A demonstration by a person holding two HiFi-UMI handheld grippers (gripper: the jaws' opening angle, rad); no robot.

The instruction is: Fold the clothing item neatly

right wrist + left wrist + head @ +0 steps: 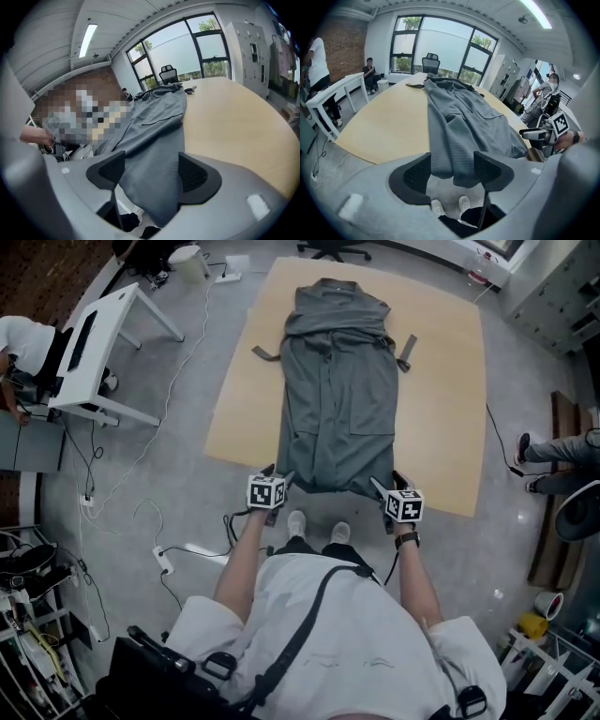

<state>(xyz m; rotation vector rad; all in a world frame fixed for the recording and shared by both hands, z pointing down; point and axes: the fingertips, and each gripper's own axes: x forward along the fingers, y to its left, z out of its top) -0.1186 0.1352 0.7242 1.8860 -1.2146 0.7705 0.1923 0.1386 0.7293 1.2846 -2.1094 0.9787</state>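
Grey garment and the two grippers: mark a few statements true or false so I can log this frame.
1. The grey garment lies lengthwise on the wooden table. True.
2. Its near hem hangs over the table's edge. True.
3. The left gripper is clamped on a sleeve. False: its jaws stand apart, with the near hem between them.
4. The right gripper is at the collar end. False: it is at the near hem, jaws apart.

Grey floor [534, 362], white desk [112, 310], big windows [440, 47]
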